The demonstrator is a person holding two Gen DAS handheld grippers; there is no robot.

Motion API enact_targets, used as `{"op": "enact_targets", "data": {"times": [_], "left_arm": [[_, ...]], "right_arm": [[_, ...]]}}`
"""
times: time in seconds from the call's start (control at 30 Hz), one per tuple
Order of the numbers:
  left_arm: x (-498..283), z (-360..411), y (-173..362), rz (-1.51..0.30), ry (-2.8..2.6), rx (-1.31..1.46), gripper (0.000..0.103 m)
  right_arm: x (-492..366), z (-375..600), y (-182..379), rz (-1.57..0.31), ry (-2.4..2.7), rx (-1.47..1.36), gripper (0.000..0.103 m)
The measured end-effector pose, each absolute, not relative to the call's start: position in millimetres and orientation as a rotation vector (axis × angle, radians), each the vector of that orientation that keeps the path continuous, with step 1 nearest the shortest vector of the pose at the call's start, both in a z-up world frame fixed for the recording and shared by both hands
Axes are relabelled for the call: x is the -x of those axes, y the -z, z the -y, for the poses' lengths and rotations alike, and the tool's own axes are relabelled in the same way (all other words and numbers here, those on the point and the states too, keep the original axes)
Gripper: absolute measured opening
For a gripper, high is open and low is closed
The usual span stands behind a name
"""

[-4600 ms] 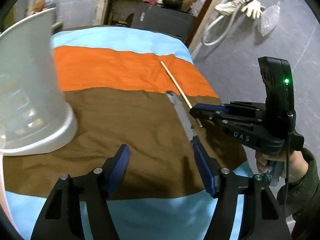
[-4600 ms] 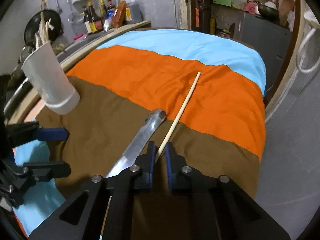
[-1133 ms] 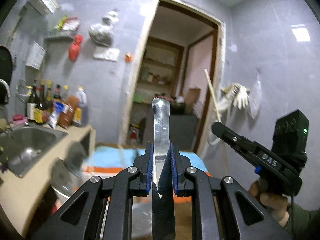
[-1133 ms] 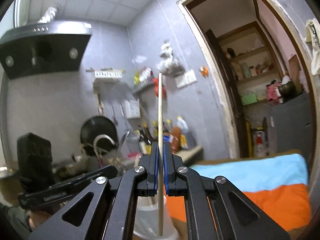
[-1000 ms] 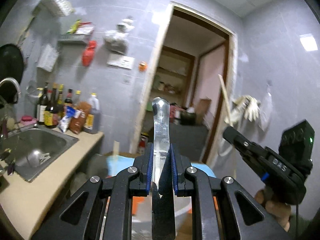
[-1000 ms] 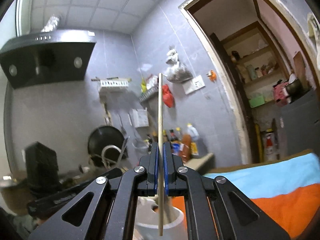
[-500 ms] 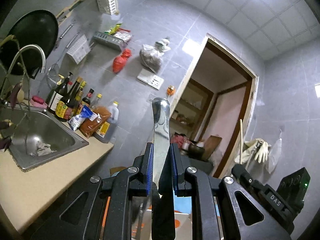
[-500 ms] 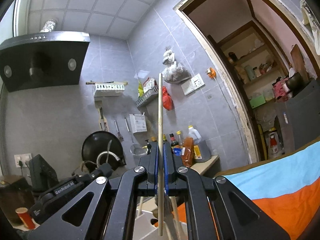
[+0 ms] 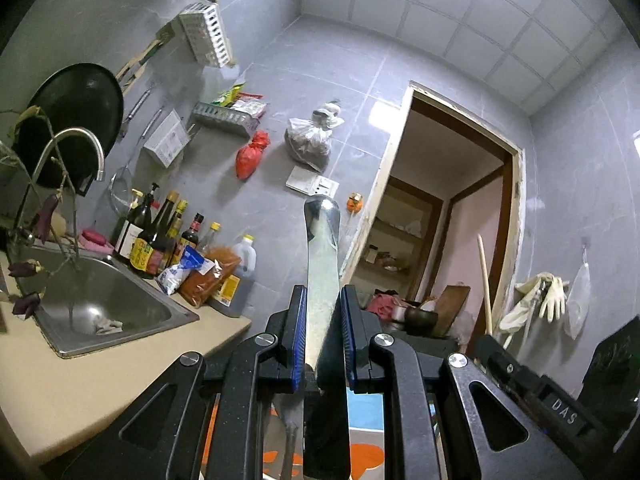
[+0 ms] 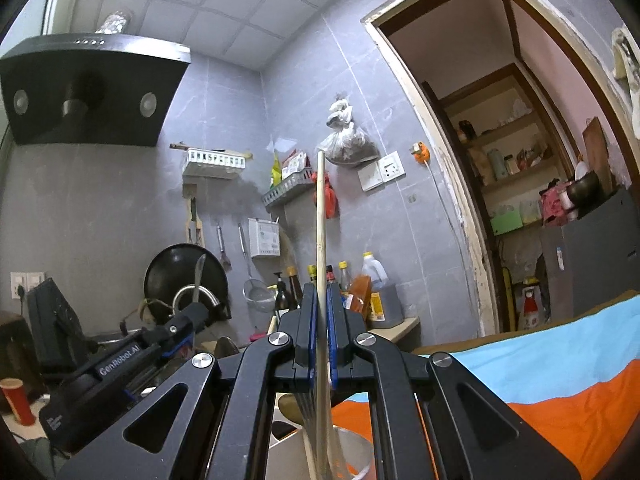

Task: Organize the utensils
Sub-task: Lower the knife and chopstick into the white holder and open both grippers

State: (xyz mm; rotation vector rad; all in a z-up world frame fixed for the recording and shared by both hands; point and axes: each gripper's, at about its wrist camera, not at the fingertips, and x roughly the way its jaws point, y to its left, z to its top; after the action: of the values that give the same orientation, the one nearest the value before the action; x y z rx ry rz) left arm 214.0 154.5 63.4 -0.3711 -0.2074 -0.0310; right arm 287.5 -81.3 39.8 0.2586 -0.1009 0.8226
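Note:
My left gripper [image 9: 323,334] is shut on a steel table knife [image 9: 321,256], held upright with its rounded end pointing up. My right gripper [image 10: 320,328] is shut on a wooden chopstick [image 10: 320,240], also upright. Below the right gripper the white utensil holder [image 10: 352,446] shows its rim, with several utensils standing in it; the chopstick's lower end reaches down into it. The left gripper [image 10: 176,332] shows at the left of the right wrist view, and the right gripper [image 9: 492,350] with the chopstick [image 9: 485,280] at the right of the left wrist view.
A steel sink [image 9: 92,300] with a tap sits in a beige counter at left, with several sauce bottles [image 9: 160,240] behind it. The striped orange and blue cloth [image 10: 560,376] covers the table at lower right. A doorway [image 10: 520,160] opens on the right.
Both grippers have tilted further upward and come lower over the holder, still shut on the knife and the chopstick. The holder's rim now shows right under the right gripper.

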Motion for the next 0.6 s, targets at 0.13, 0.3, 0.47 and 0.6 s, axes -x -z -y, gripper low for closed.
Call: {"op": "enact_targets", "data": {"times": [0.13,0.3,0.47,0.6], "left_arm": [[-214,-148,-59,0.205,0.025,0.332,0.013],[-213,-141,-56,0.199,0.036,0.305,0.013],[-216,-132,-50,0.176,0.029,0.265,0.013],[-216,-133,-48,0.172,0.034,0.268,0.013]], "right_arm": [[-283,79,-36,0.098,-0.821,-0.236,0.003],[-280,79,-33,0.096,-0.815,-0.228,0.003],[-286,84,-28,0.056,-0.813,-0.263,0.003],[-293,88,-27,0.03,-0.825,-0.311,0.003]]}}
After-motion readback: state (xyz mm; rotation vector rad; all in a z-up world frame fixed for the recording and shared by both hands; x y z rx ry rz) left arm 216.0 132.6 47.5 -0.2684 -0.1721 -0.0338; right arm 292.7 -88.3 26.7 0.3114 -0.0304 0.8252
